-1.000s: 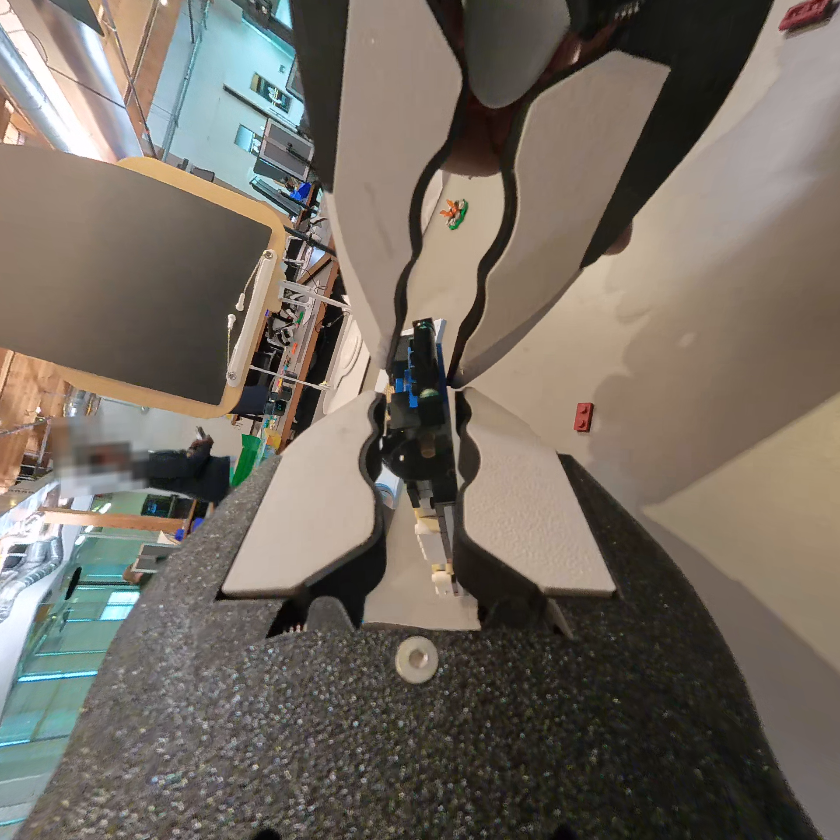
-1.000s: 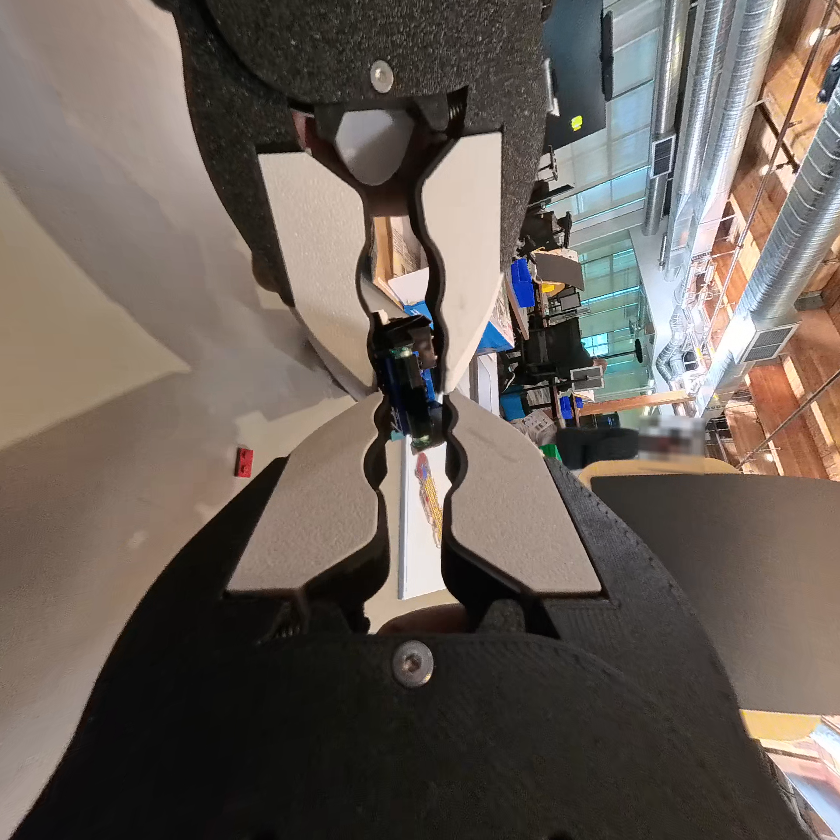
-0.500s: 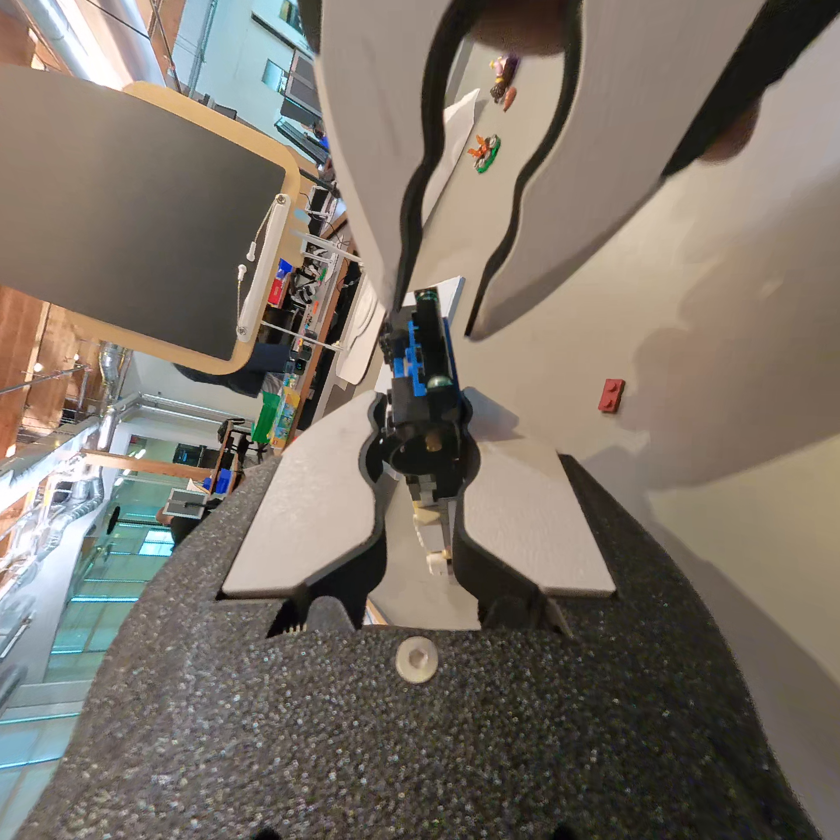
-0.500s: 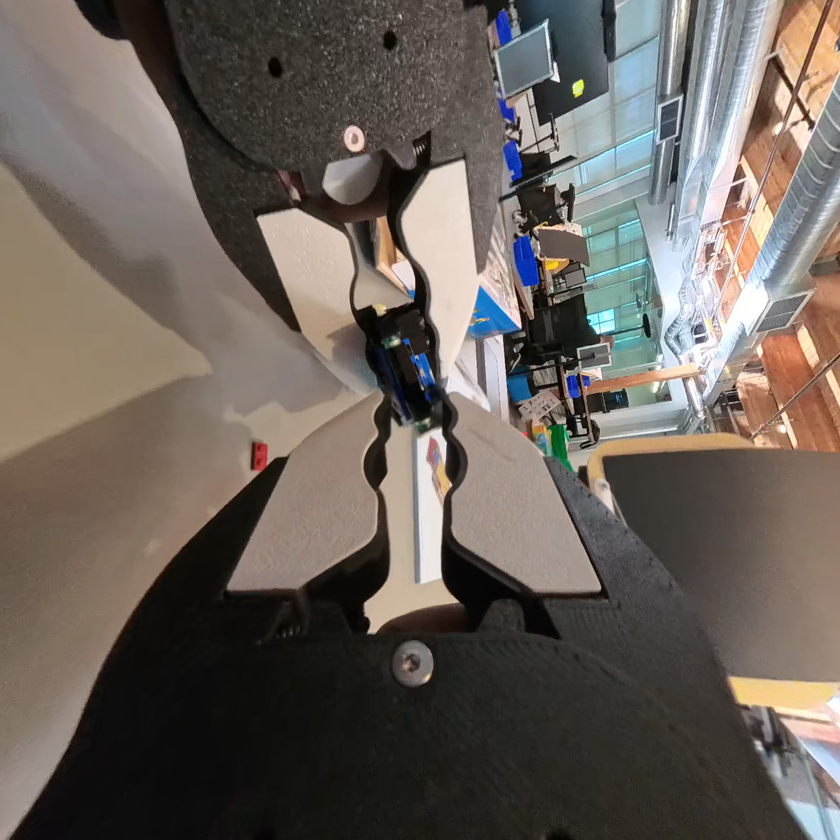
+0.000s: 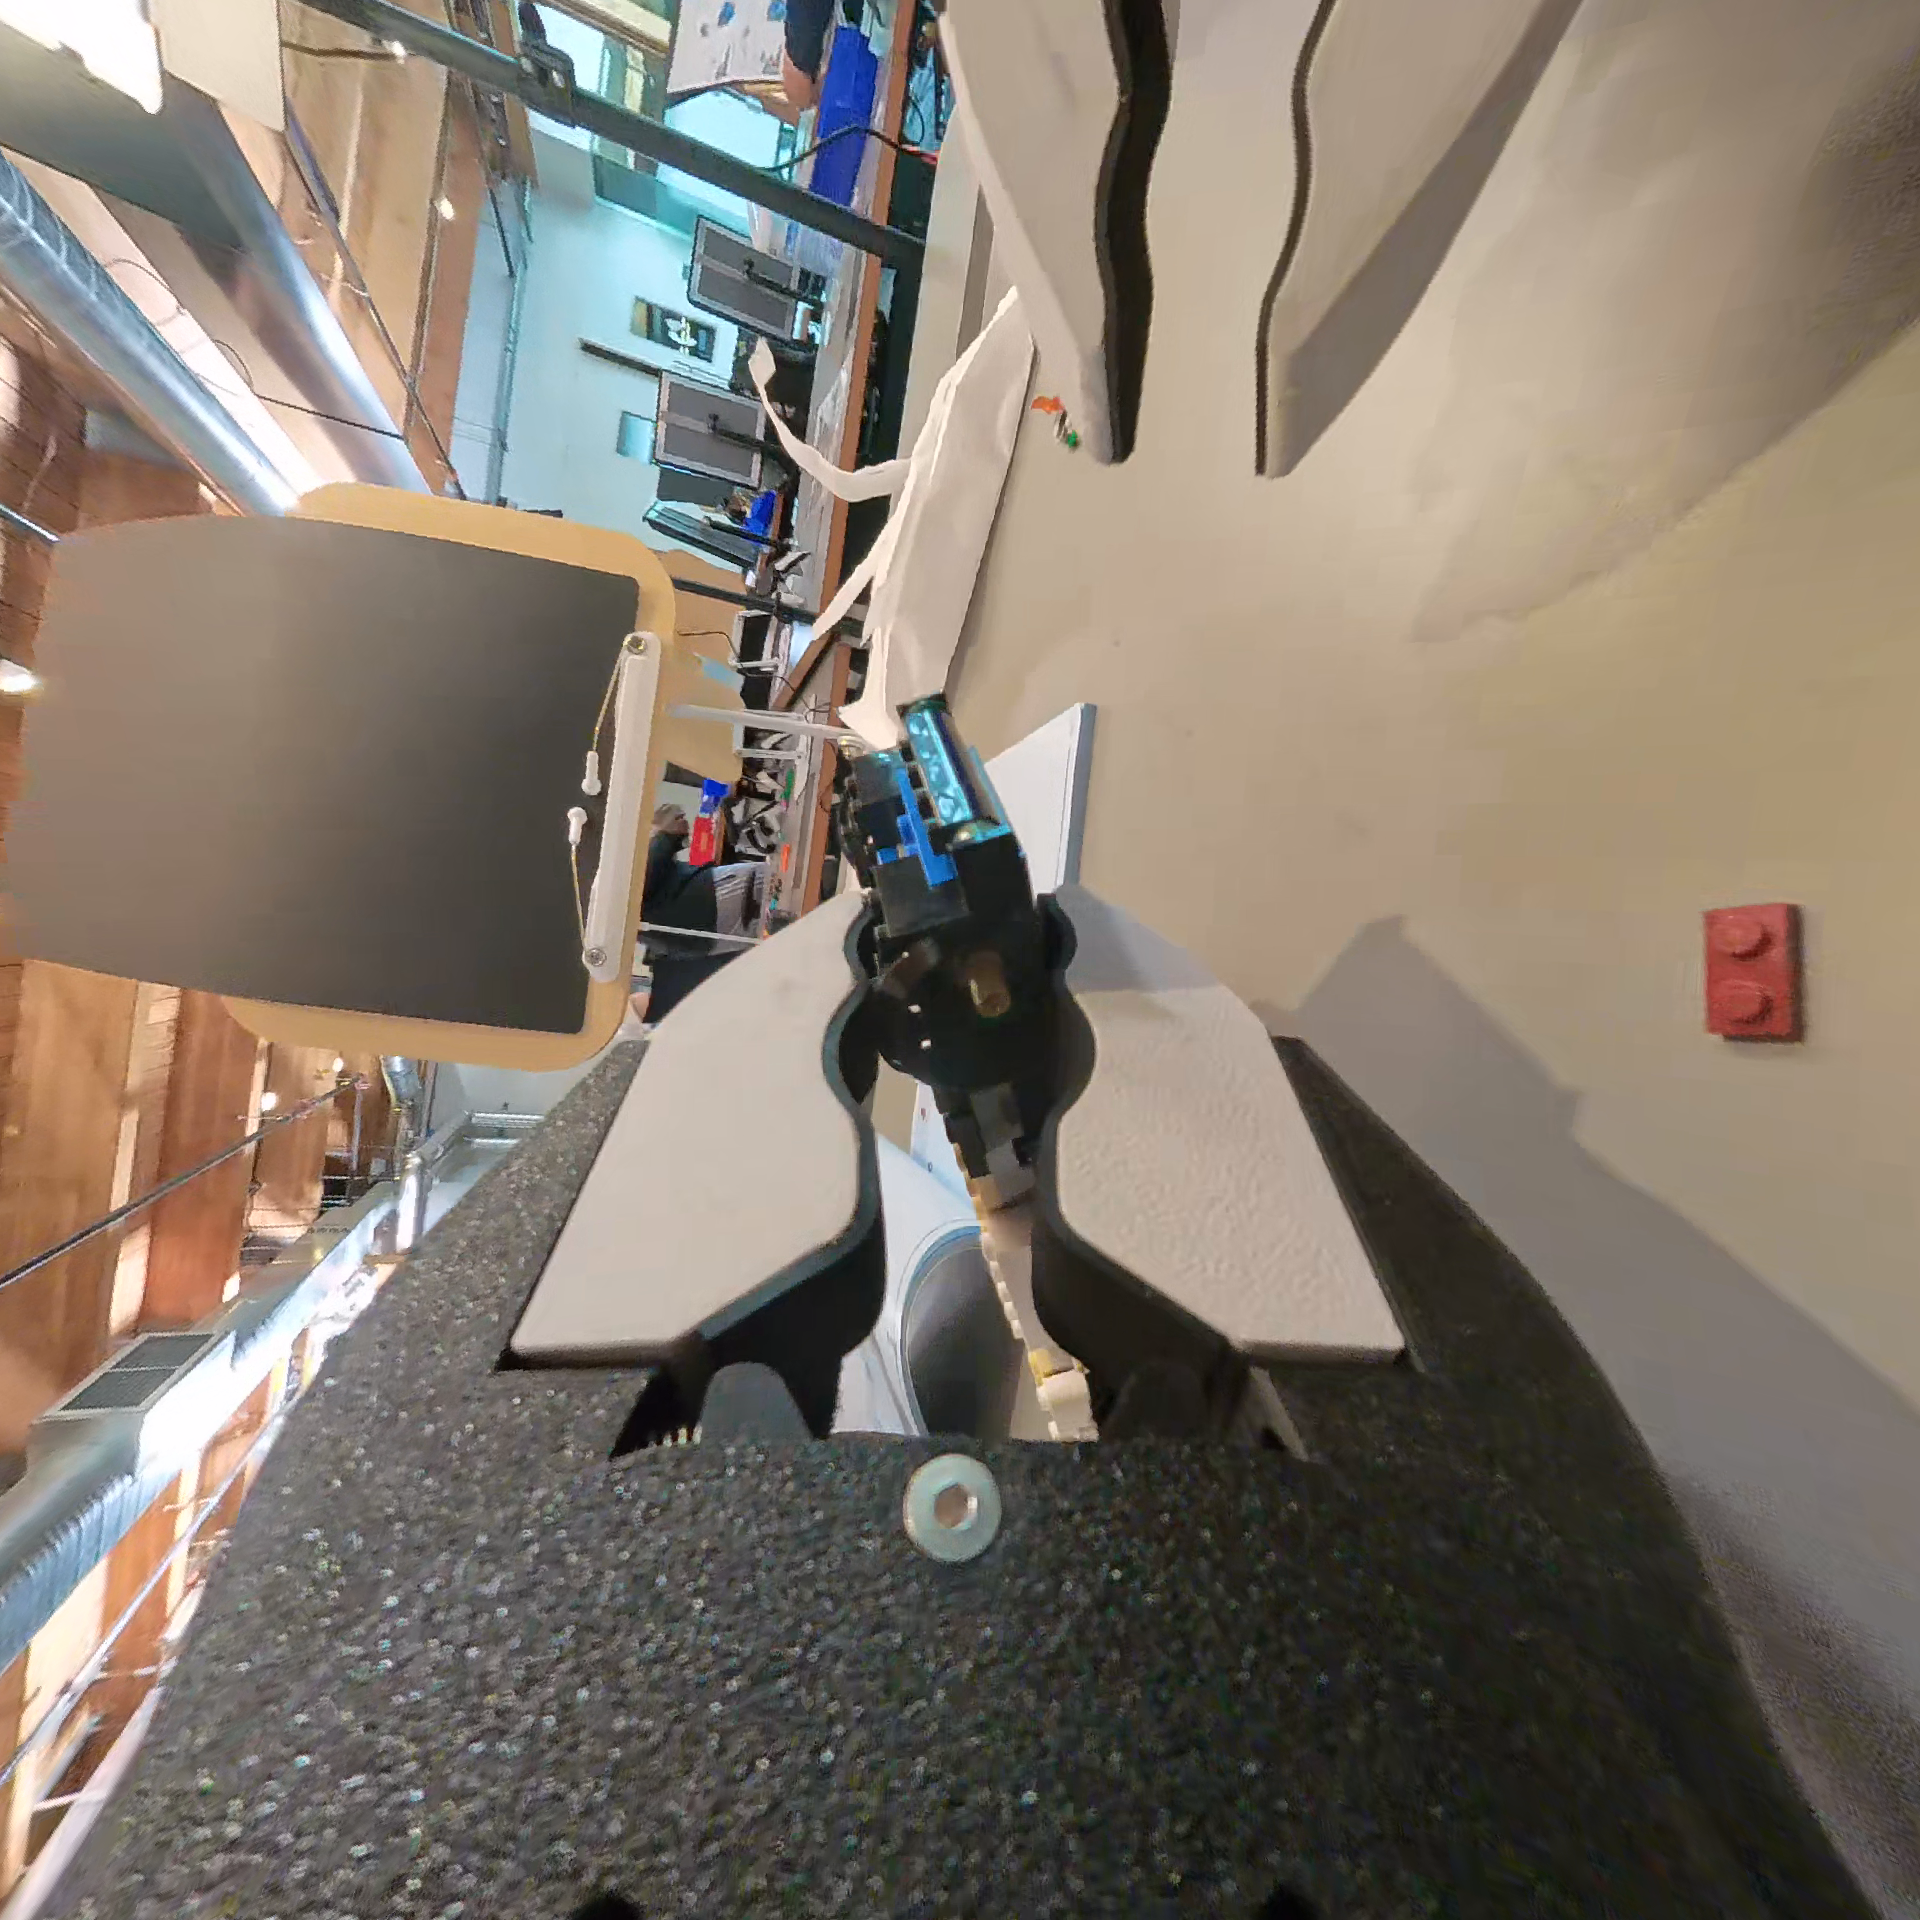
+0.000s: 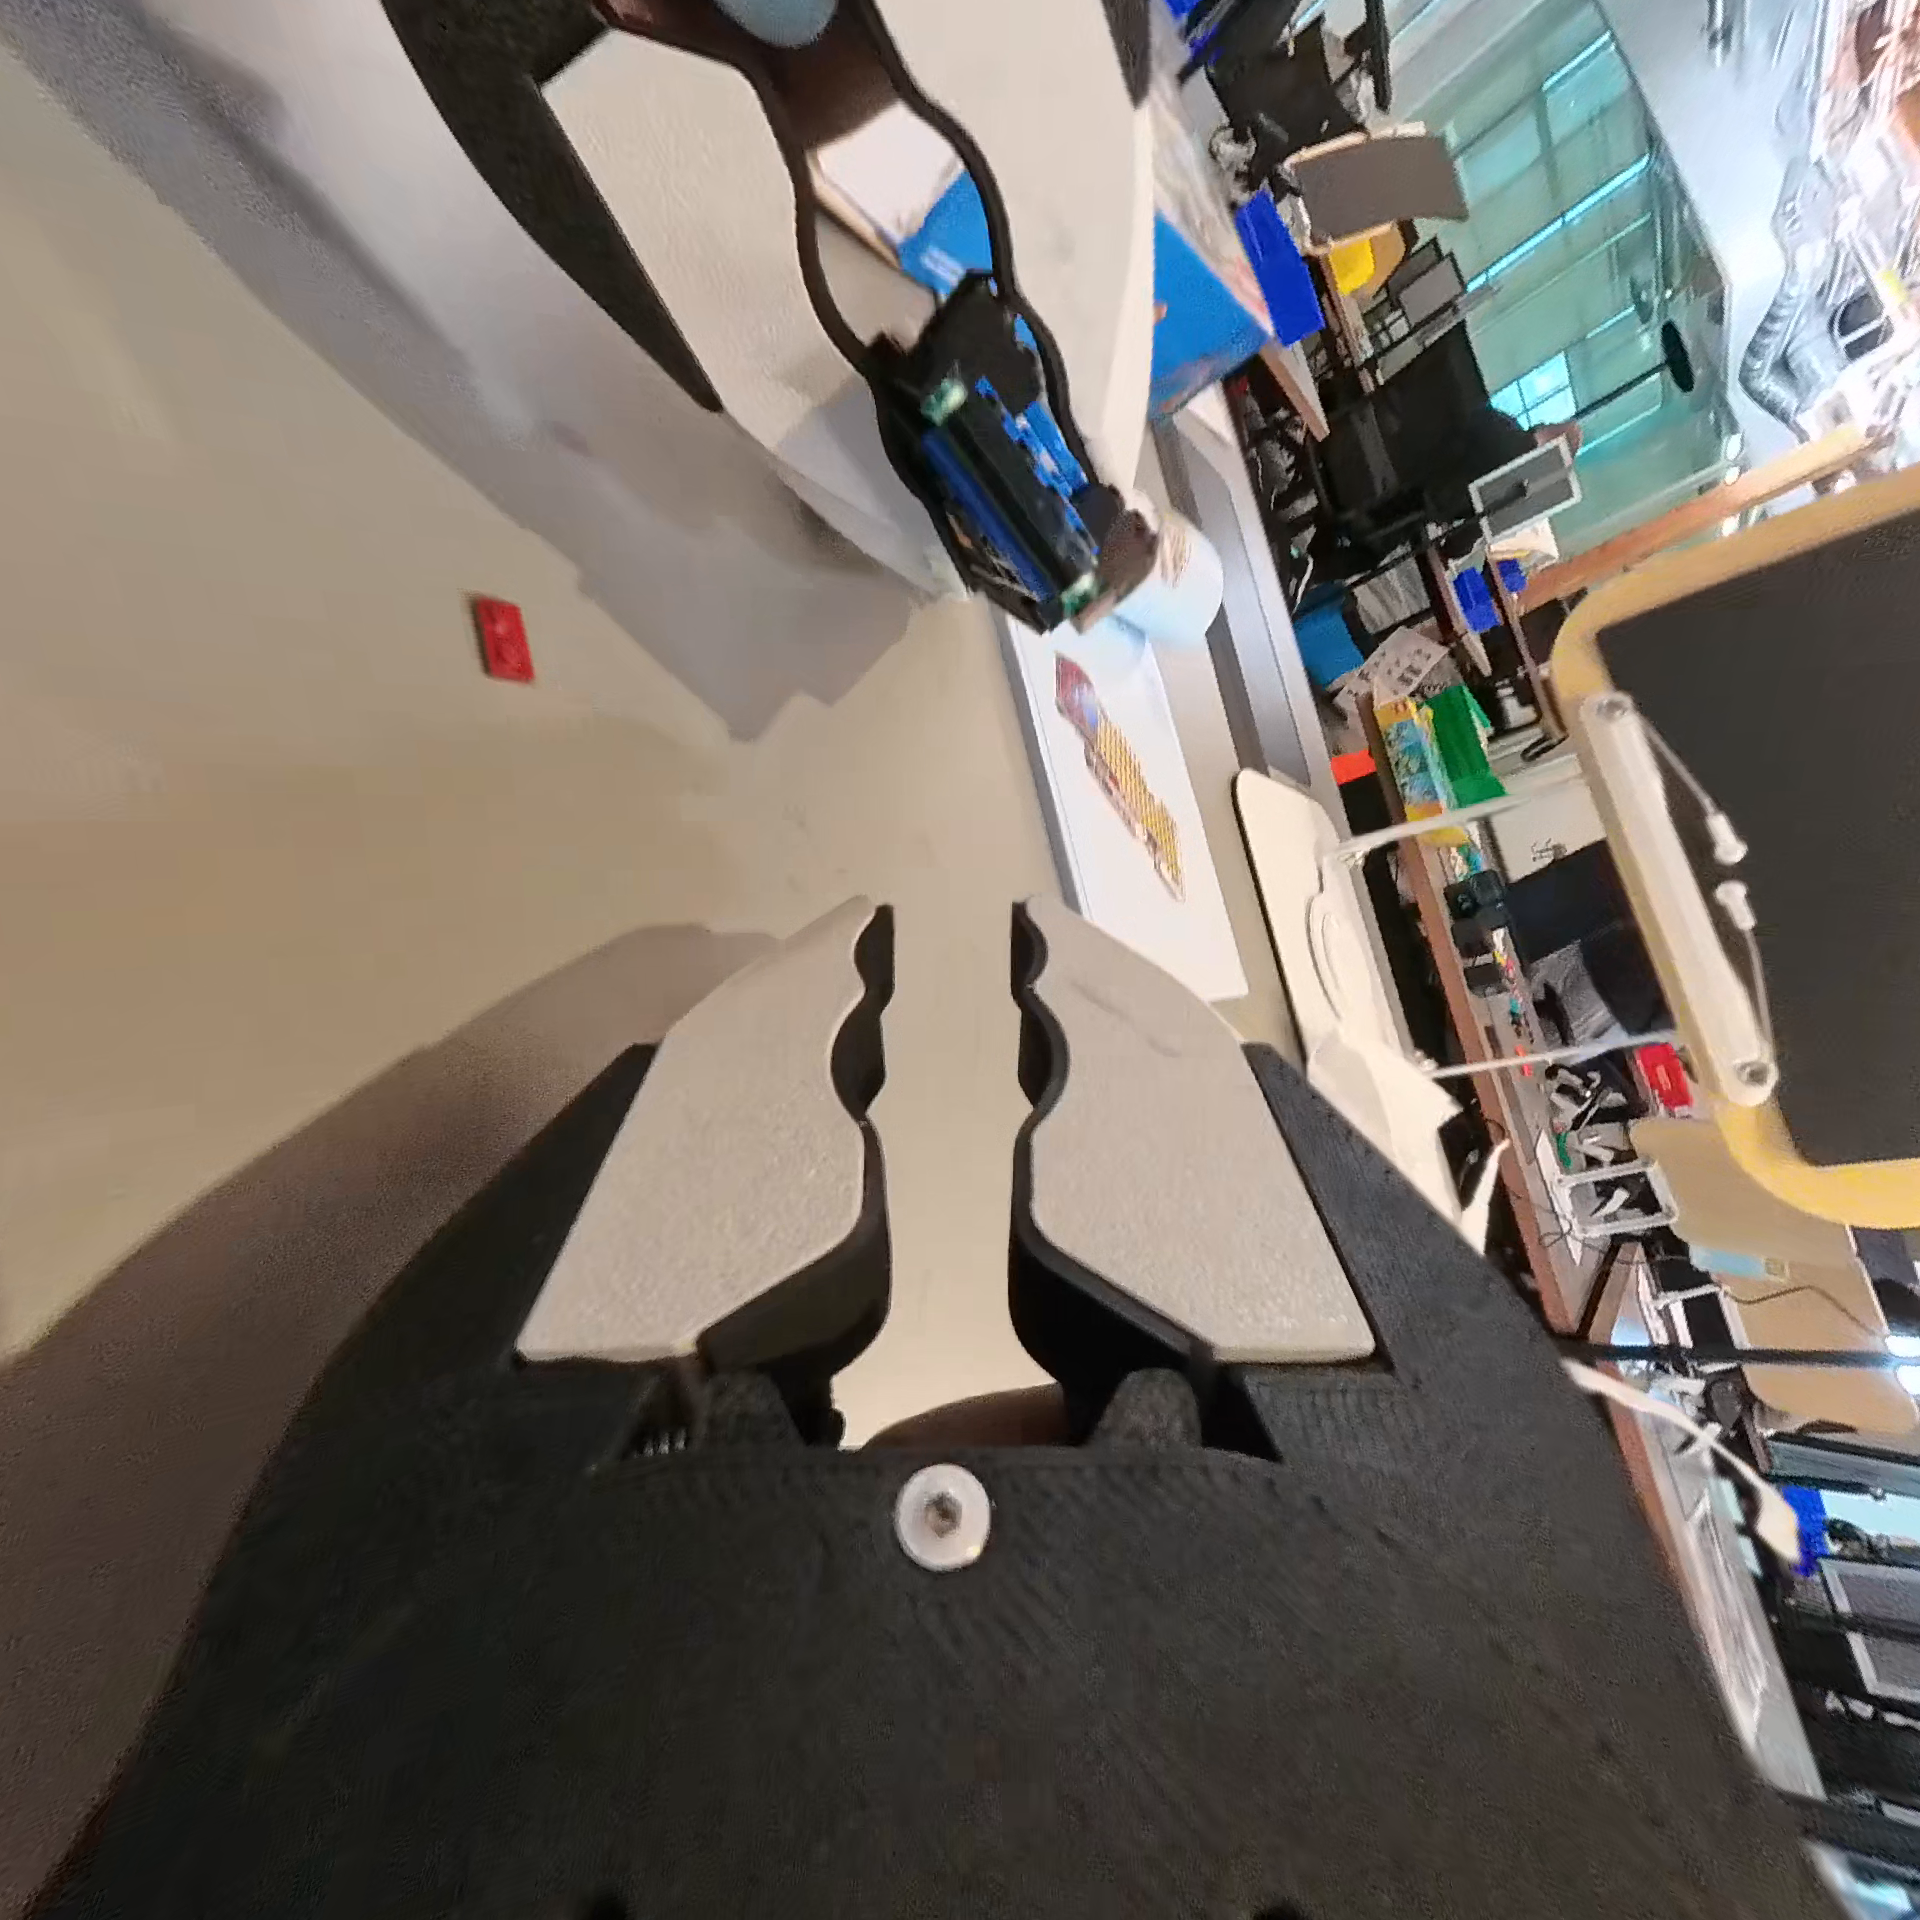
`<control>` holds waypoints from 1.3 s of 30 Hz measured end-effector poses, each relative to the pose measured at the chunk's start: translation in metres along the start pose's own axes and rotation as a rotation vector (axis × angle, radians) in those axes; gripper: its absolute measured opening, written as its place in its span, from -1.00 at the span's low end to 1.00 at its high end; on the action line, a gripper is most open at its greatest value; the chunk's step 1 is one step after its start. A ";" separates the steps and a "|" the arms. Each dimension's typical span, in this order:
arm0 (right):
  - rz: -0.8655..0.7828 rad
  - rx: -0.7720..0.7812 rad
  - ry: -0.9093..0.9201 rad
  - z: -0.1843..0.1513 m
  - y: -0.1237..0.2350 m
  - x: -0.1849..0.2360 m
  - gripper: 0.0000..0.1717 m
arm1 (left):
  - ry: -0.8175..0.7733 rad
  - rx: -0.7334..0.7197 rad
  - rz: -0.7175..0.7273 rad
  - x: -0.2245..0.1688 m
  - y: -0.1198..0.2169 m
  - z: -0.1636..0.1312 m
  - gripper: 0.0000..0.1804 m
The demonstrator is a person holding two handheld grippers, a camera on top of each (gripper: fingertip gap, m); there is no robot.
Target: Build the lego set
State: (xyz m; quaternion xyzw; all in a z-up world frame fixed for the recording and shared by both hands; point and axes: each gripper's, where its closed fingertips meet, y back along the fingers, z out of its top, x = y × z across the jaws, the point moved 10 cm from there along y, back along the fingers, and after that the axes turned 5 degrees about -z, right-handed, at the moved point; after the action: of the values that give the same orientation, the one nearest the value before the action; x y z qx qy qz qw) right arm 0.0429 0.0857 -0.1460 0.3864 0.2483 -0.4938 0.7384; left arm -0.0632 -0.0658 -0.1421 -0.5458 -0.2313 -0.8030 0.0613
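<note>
Right hand-held gripper [image 6: 951,920] withdrawn, parted, bare; left hand-held gripper [image 5: 956,935] clamps black-and-blue brick model [image 5: 935,831].

Left gripper [image 5: 961,925] rolled sideways, fingers [image 5: 1164,1101] clamped on black-and-blue brick model [image 5: 935,831], pads pressing both sides, model sticking out past tips. Right gripper [image 6: 951,914] also rolled sideways, jaws parted, pads [image 6: 1101,1039] bare, nothing between. Facing each other, tips well apart. Right's fingers seen at top of left view [image 5: 1195,457].
</note>
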 end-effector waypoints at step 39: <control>-0.173 0.038 -0.095 -0.030 0.009 -0.011 -0.82 | -0.051 -0.037 0.109 -0.021 0.006 0.000 -0.69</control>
State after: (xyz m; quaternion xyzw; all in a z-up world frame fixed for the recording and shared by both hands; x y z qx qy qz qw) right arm 0.0473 0.1186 -0.1520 0.3536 0.2363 -0.5781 0.6963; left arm -0.0525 -0.0739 -0.1595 -0.5788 -0.1879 -0.7885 0.0891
